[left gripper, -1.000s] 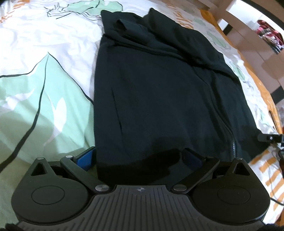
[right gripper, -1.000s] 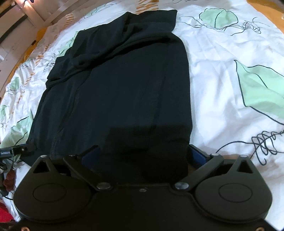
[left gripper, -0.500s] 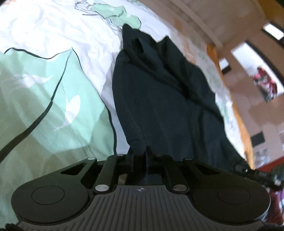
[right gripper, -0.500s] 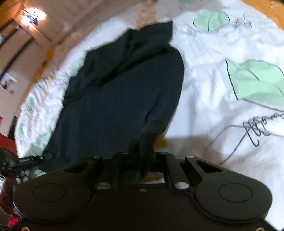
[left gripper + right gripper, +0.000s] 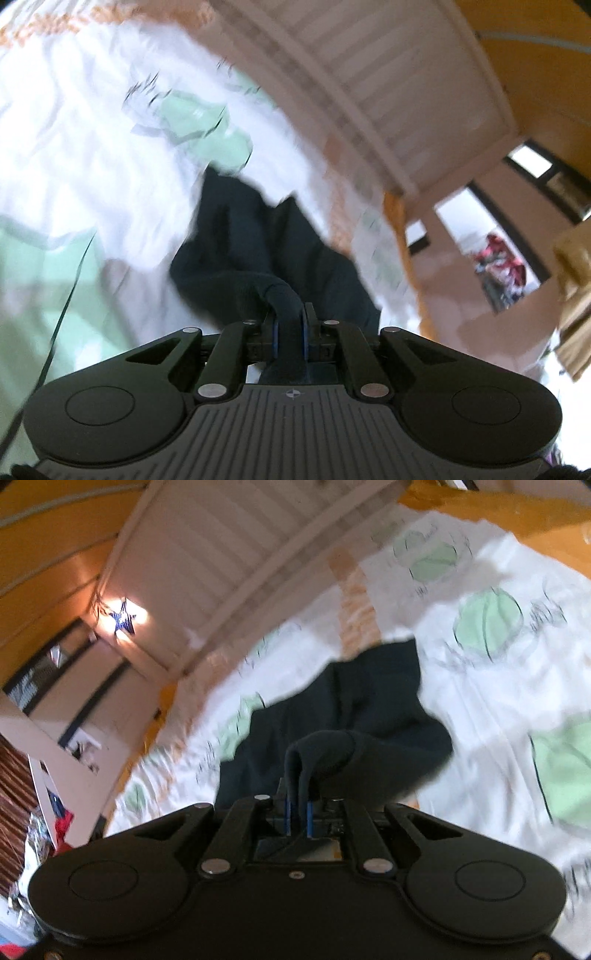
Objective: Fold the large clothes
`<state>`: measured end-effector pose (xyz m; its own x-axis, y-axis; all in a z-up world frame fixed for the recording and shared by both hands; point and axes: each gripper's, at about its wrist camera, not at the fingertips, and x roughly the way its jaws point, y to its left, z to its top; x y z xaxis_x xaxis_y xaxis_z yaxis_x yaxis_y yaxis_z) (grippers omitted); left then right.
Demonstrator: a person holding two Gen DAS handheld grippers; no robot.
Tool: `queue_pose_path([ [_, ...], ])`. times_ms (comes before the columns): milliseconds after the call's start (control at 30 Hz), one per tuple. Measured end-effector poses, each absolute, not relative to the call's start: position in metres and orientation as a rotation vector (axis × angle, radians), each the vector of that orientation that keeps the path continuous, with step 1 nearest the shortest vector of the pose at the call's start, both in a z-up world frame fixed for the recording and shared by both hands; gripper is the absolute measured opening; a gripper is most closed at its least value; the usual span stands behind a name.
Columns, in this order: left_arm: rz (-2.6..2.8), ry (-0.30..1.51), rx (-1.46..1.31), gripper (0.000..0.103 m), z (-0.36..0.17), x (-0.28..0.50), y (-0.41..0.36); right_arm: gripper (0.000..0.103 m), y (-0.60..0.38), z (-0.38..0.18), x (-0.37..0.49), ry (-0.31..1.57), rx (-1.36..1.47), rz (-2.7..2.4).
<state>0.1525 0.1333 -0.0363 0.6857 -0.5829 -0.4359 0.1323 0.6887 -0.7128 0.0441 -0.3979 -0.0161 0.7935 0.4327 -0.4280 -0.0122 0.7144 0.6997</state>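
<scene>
A large black garment (image 5: 258,236) lies on a white bedsheet with green leaf prints (image 5: 74,155). In the left wrist view my left gripper (image 5: 290,314) is shut on the garment's near hem, a fold of black cloth bulging out between its blue pads. In the right wrist view the same black garment (image 5: 369,701) stretches away, and my right gripper (image 5: 298,805) is shut on another part of the near hem. Both held edges are lifted off the bed and hang over the rest of the cloth. Both views are blurred by motion.
A white slatted bed frame (image 5: 388,92) runs along the far side of the bed, also seen as slats (image 5: 229,565) in the right wrist view. An orange wall (image 5: 48,561) with a star-shaped light (image 5: 123,618) is at the left. Clutter and shelves (image 5: 498,266) stand beyond the bed.
Both grippers went from wide open around the hem to shut on it. Both then rose and tilted up, lifting the near edge of the garment off the bed.
</scene>
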Motion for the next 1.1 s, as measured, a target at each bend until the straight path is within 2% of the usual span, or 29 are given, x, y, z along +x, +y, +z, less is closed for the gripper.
queue_pose_path([
  [267, -0.37, 0.649, -0.77, 0.01, -0.036, 0.254, 0.103, 0.014, -0.408, -0.014, 0.137, 0.546, 0.749, 0.168],
  [467, -0.271, 0.713, -0.68, 0.011, -0.059, 0.32, 0.08, 0.015, -0.413, -0.048, 0.211, 0.607, 0.724, 0.074],
  [700, -0.232, 0.755, -0.694, 0.022, -0.088, 0.344, 0.084, 0.021, -0.409, -0.077, 0.242, 0.647, 0.672, 0.029],
  [733, -0.238, 0.762, -0.718, 0.024, -0.092, 0.345, 0.087, 0.026, -0.41, -0.08, 0.241, 0.641, 0.684, 0.022],
  [767, -0.249, 0.764, -0.737, 0.027, -0.093, 0.345, 0.09, 0.036, -0.412, -0.08, 0.241, 0.63, 0.689, 0.018],
  [800, -0.259, 0.75, -0.748, 0.033, -0.093, 0.345, 0.092, 0.043, -0.413, -0.079, 0.239, 0.617, 0.686, 0.015],
  [867, -0.263, 0.69, -0.754, 0.046, -0.088, 0.34, 0.097, 0.068, -0.416, -0.075, 0.234, 0.569, 0.663, 0.003],
  [900, -0.259, 0.648, -0.753, 0.06, -0.084, 0.336, 0.099, 0.078, -0.416, -0.073, 0.233, 0.546, 0.649, -0.008],
  [933, -0.242, 0.614, -0.741, 0.079, -0.08, 0.333, 0.1, 0.078, -0.418, -0.069, 0.231, 0.523, 0.63, -0.023],
  [967, -0.212, 0.573, -0.714, 0.084, -0.073, 0.328, 0.101, 0.078, -0.419, -0.066, 0.227, 0.506, 0.614, -0.038],
  [1100, -0.173, 0.527, -0.576, 0.085, -0.051, 0.316, 0.09, 0.078, -0.413, -0.054, 0.216, 0.468, 0.55, -0.059],
])
